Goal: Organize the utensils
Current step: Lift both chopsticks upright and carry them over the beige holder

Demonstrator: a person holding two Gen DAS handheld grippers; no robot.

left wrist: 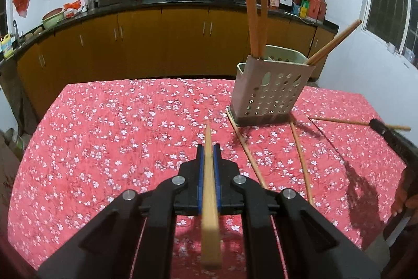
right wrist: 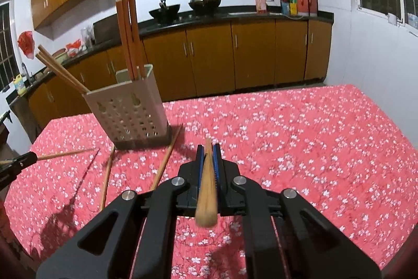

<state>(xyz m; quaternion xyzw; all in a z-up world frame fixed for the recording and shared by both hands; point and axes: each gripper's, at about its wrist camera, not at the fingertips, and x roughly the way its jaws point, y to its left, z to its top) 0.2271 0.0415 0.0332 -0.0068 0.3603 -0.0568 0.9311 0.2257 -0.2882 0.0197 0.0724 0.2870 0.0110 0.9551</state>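
A table covered in a red cloth printed with small white blossoms [left wrist: 117, 137] is filling the lower half of both wrist views, with a kitchen of orange-brown wooden cabinets [left wrist: 162, 41] and a black countertop curving across the top. In the left wrist view, the left black two-finger gripper [left wrist: 208, 151] is sitting at the lower centre with its blue-padded jaws pressed together on 1 pale wooden chopstick [left wrist: 209, 190], which is running lengthwise between them and poking out past the tips toward the centre of the frame. To the right of centre, a white perforated plastic utensil holder [left wrist: 271, 93] is standing on the cloth, holding 2 near-upright reddish-brown chopsticks [left wrist: 252, 17] and others leaning out to the right. 2 loose wooden chopsticks [left wrist: 250, 156] are lying on the cloth just below the holder. In the right wrist view, the right black two-finger gripper [right wrist: 208, 153] is likewise clamping its blue-padded jaws on 1 round-ended wooden chopstick [right wrist: 207, 187] at the lower centre. The holder [right wrist: 130, 117] is standing in the left centre there, and the left gripper's chopstick [right wrist: 65, 154] is reaching in from the left edge above the cloth.
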